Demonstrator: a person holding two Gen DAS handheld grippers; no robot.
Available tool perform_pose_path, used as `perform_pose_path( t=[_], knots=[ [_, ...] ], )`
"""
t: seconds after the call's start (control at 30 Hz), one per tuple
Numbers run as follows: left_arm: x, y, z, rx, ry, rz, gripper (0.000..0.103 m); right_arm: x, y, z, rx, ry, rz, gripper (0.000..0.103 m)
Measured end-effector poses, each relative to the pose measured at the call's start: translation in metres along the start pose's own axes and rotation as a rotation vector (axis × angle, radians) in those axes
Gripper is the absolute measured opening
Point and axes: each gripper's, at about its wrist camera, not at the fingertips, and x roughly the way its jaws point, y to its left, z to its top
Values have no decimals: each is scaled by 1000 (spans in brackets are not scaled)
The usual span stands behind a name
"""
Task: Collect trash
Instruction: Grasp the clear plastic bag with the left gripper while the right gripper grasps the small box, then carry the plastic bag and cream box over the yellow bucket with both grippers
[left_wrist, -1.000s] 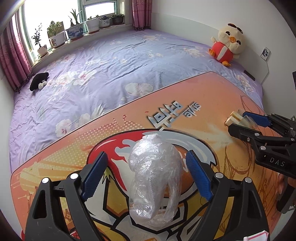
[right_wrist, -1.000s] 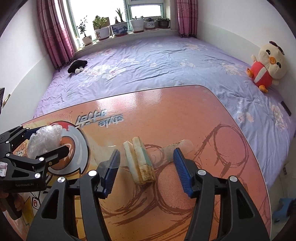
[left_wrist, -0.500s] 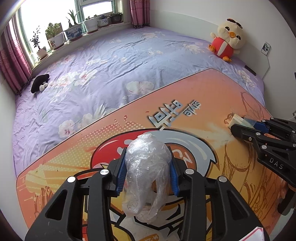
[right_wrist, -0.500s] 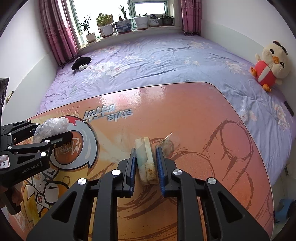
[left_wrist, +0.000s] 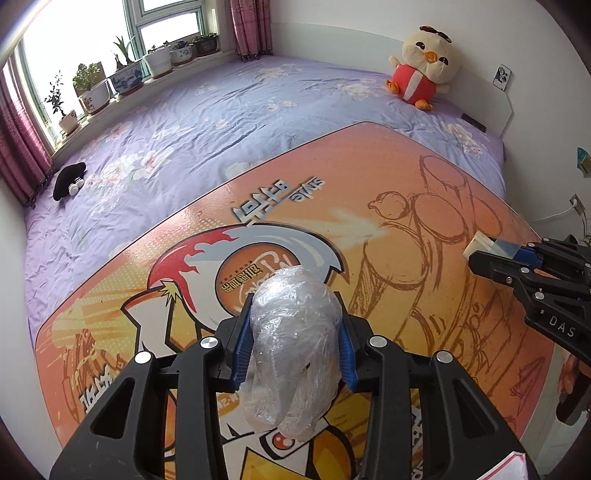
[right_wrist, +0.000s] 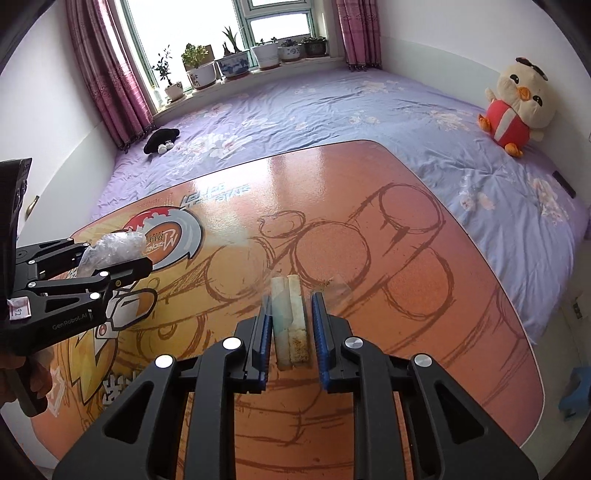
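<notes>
My left gripper (left_wrist: 293, 325) is shut on a crumpled clear plastic bag (left_wrist: 295, 347) and holds it above the orange printed table (left_wrist: 424, 221). The bag also shows in the right wrist view (right_wrist: 114, 245), inside the left gripper (right_wrist: 142, 254). My right gripper (right_wrist: 290, 317) is shut on a pale, stained wrapped sponge-like piece of trash (right_wrist: 290, 325), lifted off the table. A clear wrapper flap (right_wrist: 332, 286) sticks out beside it. In the left wrist view the right gripper (left_wrist: 476, 254) shows at the right with the pale piece (left_wrist: 484, 242) at its tip.
Behind the table lies a bed with a purple floral cover (left_wrist: 221, 110). A plush chick (left_wrist: 424, 62) sits at its far right. A black plush (left_wrist: 68, 181) lies at the left. Potted plants (right_wrist: 229, 62) line the windowsill. A blue stool (right_wrist: 576, 391) stands on the floor right.
Both grippers closed: the left on the plastic bag, the right on the pale piece. Both have since lifted and pulled back from the table surface.
</notes>
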Motion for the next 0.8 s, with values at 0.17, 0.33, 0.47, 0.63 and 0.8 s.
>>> perform_pose_path(
  t=[0.17,0.33,0.47,0.63,0.8],
  knots=[
    [-16,-29,-11,36,-6,-37,39,-29,-10,-22,29,-19,-4,22],
    [-25,-47,-28,41,-1,-48,39,-41,-13,-42,34,-4,1,22],
    [-29,-48,-55,12,20,-30,39,-38,-8,-59,9,29,15,22],
    [-40,-44,-87,-43,31,28,41,-39,1,-71,-46,36,43,22],
    [-50,-47,-96,-72,-2,98,77,-41,-7,-74,-39,19,59,47]
  ],
)
